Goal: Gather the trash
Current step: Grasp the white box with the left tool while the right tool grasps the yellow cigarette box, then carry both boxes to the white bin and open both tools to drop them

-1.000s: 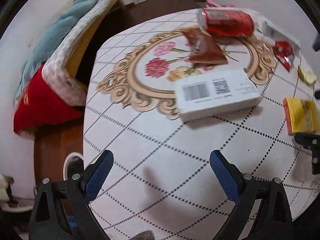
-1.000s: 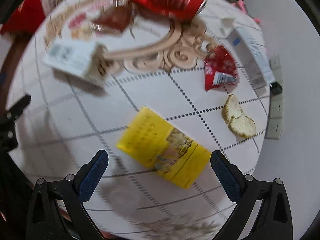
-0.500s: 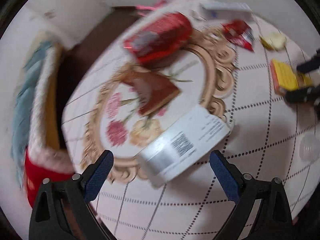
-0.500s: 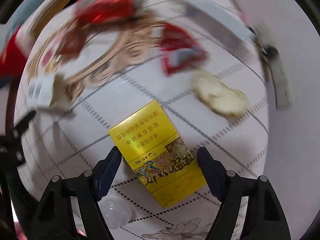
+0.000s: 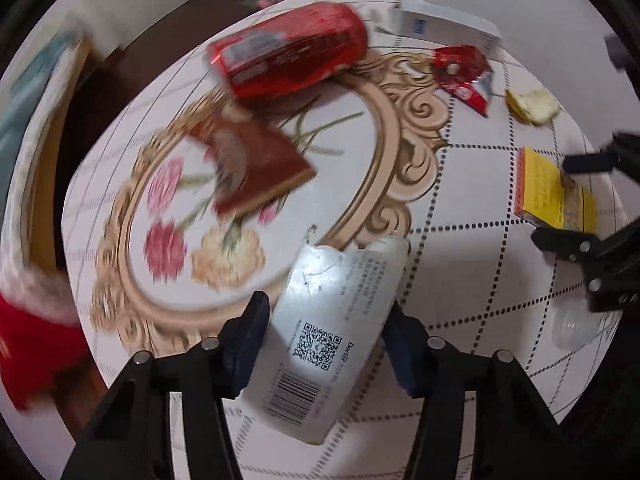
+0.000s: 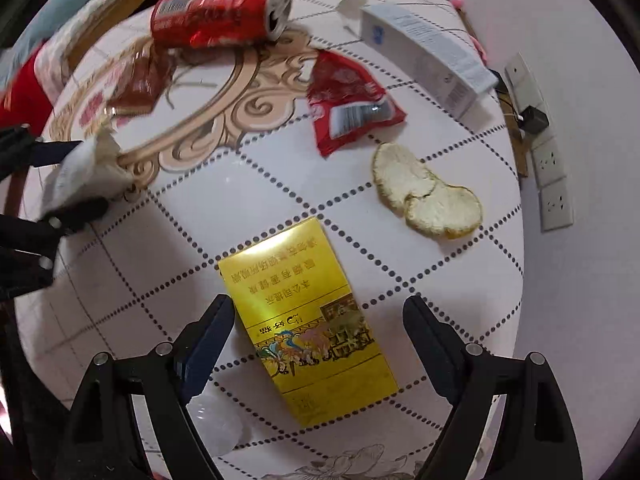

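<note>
**Both tongs closing in on first pickups**

Left tongs (image 5: pixel 324 344): a second ago wide apart over bare tabletop (image 6: pixel 224 184), with the white tissue pack (image 5: pixel 332 344) lying well ahead. Now the pack sits between the blue pads (image 5: pixel 250 344), pads narrowed and touching or all but touching its sides. Torn end points away, barcode end toward the camera. View blurred; a firm clamp cannot be confirmed. Pack appears to lie on the tabletop, not lifted.

Right tongs (image 6: pixel 320 348): also narrowed since a second ago, now straddling the near end of the yellow cigarette box (image 6: pixel 308 320). Left pad just beside the box edge; a clear gap shows on the right side. Apart, not gripping. Box flat on the tabletop.

Untouched on the tabletop: red can (image 6: pixel 220 14) on its side at the far edge, brown wrapper (image 5: pixel 252 164) on the floral medallion, red snack packet (image 6: pixel 348 104), peel pieces (image 6: pixel 428 192), long white-blue carton (image 6: pixel 424 52).

Reading: approach phase over for both hands, grasp phase begun. Nothing collected yet. Likely next is closing fully and lifting; soft pack may crush, and the box sits skewed to the pads, so it may twist on closing.
</note>
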`<state>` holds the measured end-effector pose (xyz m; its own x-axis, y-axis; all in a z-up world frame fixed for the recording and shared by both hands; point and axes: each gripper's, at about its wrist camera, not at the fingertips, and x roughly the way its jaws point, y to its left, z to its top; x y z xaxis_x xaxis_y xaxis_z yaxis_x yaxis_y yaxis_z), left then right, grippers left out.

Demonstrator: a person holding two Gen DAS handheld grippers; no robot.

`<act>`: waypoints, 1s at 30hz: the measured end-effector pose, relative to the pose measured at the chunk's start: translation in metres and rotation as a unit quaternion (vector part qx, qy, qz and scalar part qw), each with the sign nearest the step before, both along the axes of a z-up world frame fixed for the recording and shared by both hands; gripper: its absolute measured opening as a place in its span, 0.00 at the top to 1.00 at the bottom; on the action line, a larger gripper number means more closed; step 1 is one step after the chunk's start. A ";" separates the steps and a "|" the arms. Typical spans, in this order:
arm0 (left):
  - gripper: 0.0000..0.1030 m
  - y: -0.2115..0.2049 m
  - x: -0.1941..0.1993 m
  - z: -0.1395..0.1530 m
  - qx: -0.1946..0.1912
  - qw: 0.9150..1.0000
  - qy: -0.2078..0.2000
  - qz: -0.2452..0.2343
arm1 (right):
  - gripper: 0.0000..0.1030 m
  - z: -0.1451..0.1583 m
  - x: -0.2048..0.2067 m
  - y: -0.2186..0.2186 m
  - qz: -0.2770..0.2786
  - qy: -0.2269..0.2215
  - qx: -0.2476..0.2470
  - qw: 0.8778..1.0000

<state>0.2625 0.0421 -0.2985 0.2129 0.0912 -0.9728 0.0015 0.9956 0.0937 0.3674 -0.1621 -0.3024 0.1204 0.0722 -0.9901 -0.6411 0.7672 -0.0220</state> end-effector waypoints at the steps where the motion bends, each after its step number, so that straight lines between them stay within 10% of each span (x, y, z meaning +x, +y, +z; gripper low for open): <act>1: 0.52 0.000 -0.005 -0.001 0.001 1.000 0.001 0.020 | 0.16 -0.001 -0.001 0.001 0.002 0.003 0.000 1.000; 17: 0.55 -0.002 -0.073 0.030 0.021 0.979 -0.076 0.190 | 0.36 0.005 -0.056 0.043 0.000 -0.022 0.017 1.000; 30: 0.55 0.062 -0.174 0.152 0.060 0.935 -0.209 0.279 | 0.37 0.129 -0.120 0.095 0.019 -0.096 0.166 0.981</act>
